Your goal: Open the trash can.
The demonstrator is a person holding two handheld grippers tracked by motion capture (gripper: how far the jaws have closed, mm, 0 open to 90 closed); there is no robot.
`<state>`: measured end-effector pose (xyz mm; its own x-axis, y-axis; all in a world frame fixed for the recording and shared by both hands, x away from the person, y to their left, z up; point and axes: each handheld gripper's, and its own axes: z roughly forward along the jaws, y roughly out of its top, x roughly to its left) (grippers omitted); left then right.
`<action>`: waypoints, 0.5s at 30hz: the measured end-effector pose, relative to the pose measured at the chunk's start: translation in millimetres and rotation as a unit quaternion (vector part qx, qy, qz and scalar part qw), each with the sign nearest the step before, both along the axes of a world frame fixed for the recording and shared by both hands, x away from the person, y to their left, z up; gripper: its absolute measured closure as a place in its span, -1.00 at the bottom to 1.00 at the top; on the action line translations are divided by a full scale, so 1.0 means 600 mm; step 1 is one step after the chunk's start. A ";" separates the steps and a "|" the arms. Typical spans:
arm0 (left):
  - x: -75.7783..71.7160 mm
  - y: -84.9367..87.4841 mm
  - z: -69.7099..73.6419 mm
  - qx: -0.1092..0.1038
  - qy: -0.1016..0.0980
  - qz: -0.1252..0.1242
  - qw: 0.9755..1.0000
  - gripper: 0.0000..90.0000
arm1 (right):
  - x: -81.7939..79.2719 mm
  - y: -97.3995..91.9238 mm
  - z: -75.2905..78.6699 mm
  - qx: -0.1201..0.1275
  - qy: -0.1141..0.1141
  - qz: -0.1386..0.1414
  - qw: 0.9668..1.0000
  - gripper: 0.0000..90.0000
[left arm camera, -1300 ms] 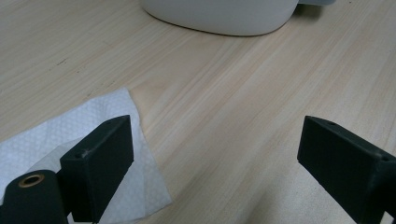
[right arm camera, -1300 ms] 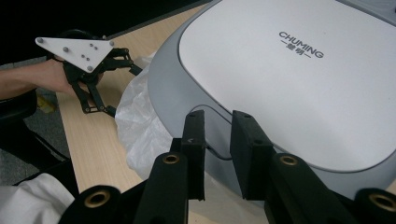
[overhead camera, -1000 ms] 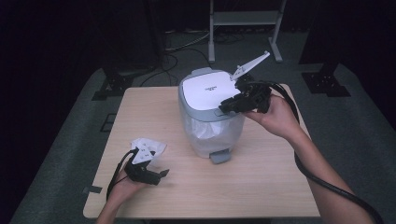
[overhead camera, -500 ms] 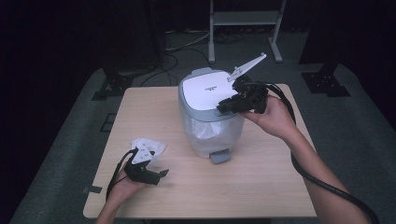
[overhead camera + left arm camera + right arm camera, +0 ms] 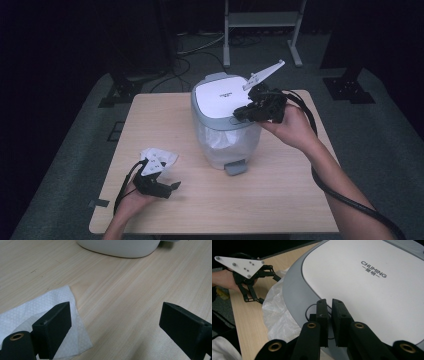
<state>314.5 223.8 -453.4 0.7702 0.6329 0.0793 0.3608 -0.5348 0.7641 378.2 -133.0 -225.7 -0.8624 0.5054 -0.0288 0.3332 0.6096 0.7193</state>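
Note:
A grey step bin with a white lid [image 5: 220, 97] stands mid-table, and a plastic liner [image 5: 215, 140] hangs out under its rim. My right gripper [image 5: 239, 114] hovers at the lid's right edge. In the right gripper view its jaws [image 5: 329, 302] have just been closing and now stand shut over the lid [image 5: 367, 290] with nothing between them. My left gripper [image 5: 170, 189] rests on the table at the front left. Its jaws [image 5: 116, 315] are open and empty, beside a white paper napkin [image 5: 37, 307].
The bin's foot pedal [image 5: 235, 167] points toward the front edge of the wooden table [image 5: 280, 200]. The bin's base [image 5: 120, 247] lies ahead of the left gripper. A metal stand [image 5: 262, 20] and cables are on the floor behind.

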 end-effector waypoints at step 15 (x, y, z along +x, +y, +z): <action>0.001 0.002 -0.001 -0.001 0.001 0.002 1.000 -0.79 | -0.004 -0.006 0.000 0.002 0.008 0.005 1.000 0.74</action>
